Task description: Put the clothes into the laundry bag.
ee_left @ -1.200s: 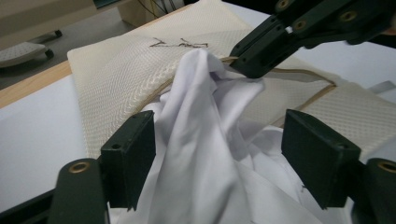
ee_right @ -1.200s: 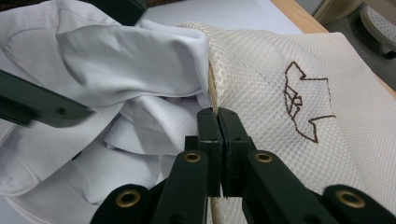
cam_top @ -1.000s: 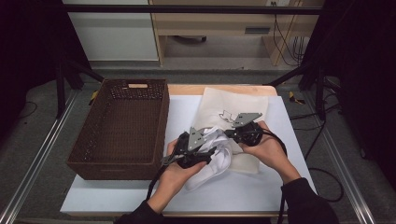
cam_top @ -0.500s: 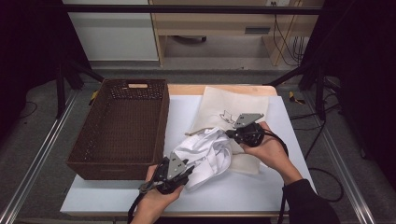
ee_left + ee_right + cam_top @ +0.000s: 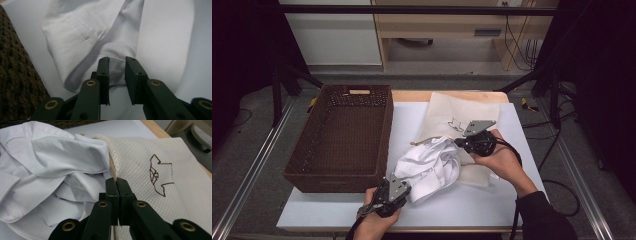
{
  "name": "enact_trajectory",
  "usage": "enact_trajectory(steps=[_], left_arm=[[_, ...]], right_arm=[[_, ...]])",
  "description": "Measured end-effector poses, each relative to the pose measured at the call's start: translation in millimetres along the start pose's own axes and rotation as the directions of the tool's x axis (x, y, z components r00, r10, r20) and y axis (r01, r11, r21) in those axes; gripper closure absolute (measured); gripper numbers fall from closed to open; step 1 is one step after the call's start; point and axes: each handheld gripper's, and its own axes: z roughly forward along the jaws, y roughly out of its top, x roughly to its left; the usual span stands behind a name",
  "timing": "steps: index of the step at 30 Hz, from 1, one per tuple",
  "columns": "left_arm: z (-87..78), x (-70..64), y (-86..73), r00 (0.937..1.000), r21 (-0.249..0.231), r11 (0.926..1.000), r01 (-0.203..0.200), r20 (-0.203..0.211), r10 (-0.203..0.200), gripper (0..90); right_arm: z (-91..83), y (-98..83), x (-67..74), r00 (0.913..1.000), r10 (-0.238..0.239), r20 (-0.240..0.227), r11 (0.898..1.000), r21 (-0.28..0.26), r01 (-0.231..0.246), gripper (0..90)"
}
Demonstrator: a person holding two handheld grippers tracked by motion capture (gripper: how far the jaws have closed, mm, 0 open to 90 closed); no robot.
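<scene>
While most of the white shirt [image 5: 432, 167] lies crumpled outside the mesh bag [image 5: 464, 120], the work looks to be at an early-to-middle stage: the bag's mouth is held, but the loading is barely begun. The shirt sits on the surface [image 5: 407, 120] just right of the basket [image 5: 337, 137], its far end touching the bag's open edge; whether any of it is already inside I cannot tell.

The right tool [image 5: 117, 185] is clamped on the bag's rim, jaws pressed together over the corded edge, which keeps the mouth in place beside the shirt. The left tool [image 5: 117, 65], near the front corner of the basket, has its jaws parted around a fold of shirt hem; the cloth lies between them, yet a gap shows, so I judge it not yet gripped.

What is left, as I read it: close on that hem, feed the bulk of the shirt toward the bag's mouth, and tuck in the loose sleeves. The basket holds nothing that I can see.
</scene>
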Motion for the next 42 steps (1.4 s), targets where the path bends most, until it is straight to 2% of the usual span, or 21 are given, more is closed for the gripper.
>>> enact_trajectory(steps=[3, 8, 14, 18, 26, 42], left_arm=[[15.2, 2.7, 2.0, 0.9998, 0.043, 0.9989, -0.016, 0.011, 0.015, 77.7], [26.5, 3.6, 8.3, 0.9986, 0.058, 0.9977, -0.035, 0.041, 0.033, 89.5], [37.5, 3.2, 16.0, 0.9978, 0.056, 0.9982, -0.020, 0.064, 0.017, 89.8], [43.5, -0.9, 23.8, 0.9972, 0.049, 0.9978, -0.045, 0.061, 0.042, 89.8], [55.8, -0.8, 33.3, 0.9955, 0.039, 0.9986, -0.036, 0.089, 0.032, 89.9], [74.6, -6.4, 50.7, 0.9940, 0.005, 0.9996, -0.028, 0.106, 0.028, 90.0]], right_arm=[[1.8, 0.7, 1.2, 1.0000, -0.004, -0.003, 1.000, 0.003, 0.004, 89.1], [2.8, 2.6, 1.6, 0.9999, -0.008, -0.007, 1.000, 0.001, 0.008, 89.1], [4.7, 4.2, 2.5, 0.9999, -0.013, -0.007, 1.000, 0.003, 0.013, 89.1], [6.0, 5.2, 3.1, 0.9998, -0.017, -0.008, 1.000, 0.005, 0.017, 89.1], [6.8, 5.9, 4.7, 0.9996, -0.025, -0.011, 1.000, 0.007, 0.025, 89.2], [2.7, 13.6, 7.8, 0.9992, -0.038, -0.015, 0.999, -0.012, 0.038, 89.3]])
